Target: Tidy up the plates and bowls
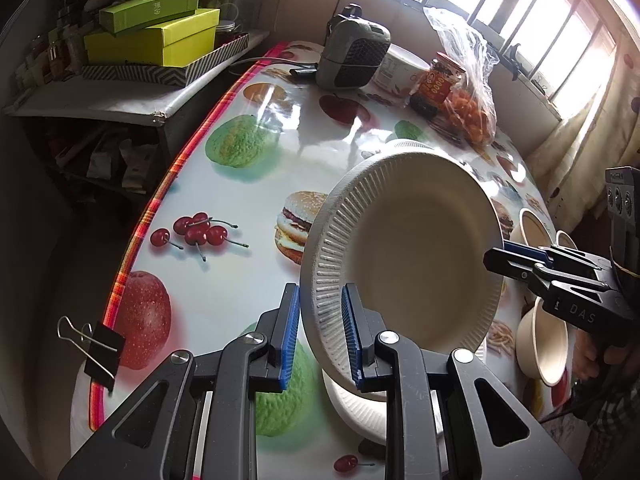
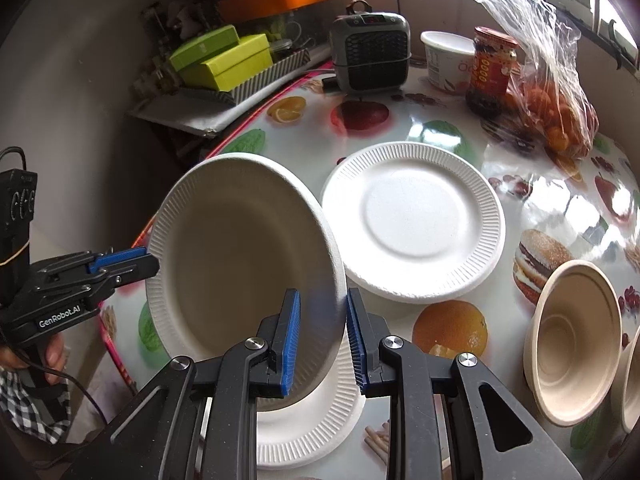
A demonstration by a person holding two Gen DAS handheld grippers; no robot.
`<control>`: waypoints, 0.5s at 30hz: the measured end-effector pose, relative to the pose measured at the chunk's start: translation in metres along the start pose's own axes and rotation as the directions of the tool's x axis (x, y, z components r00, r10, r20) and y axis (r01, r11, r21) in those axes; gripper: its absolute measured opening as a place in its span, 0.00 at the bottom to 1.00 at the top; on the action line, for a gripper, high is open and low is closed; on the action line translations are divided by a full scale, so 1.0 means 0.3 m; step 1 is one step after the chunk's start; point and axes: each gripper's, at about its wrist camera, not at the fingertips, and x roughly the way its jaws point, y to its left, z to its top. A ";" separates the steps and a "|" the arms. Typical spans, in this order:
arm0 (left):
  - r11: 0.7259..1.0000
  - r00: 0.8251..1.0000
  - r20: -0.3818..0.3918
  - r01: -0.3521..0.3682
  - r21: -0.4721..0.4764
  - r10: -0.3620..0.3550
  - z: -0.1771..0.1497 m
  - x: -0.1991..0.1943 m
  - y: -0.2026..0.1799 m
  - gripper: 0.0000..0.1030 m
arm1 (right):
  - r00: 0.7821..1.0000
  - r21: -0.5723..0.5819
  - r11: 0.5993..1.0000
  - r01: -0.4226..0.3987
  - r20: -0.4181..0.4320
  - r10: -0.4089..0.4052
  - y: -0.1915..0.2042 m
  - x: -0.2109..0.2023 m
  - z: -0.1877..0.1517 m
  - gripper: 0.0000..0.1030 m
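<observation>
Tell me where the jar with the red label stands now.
The jar with the red label stands at the far end of the table, between the white tub and the clear bag of orange fruit, right of the grey heater.

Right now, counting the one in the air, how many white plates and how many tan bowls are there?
White plates: 3 (held plate, flat plate, lower plate)
Tan bowls: 3 (near bowl, far bowl, partly hidden rim, most likely a bowl)
Total: 6
</observation>
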 end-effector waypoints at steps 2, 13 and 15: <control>1.000 1.000 -0.011 0.003 0.006 -0.003 -0.012 0.005 -0.006 0.22 | 1.000 0.005 1.000 0.001 -0.008 -0.001 -0.002 -0.005 -0.020 0.22; 1.000 0.998 -0.060 0.008 0.024 -0.007 -0.065 0.032 -0.039 0.22 | 0.999 0.026 1.000 -0.004 -0.043 0.005 -0.020 -0.012 -0.106 0.22; 0.999 0.998 -0.067 0.007 0.032 -0.005 -0.071 0.036 -0.047 0.22 | 0.999 0.033 0.999 -0.001 -0.049 0.003 -0.025 -0.012 -0.115 0.22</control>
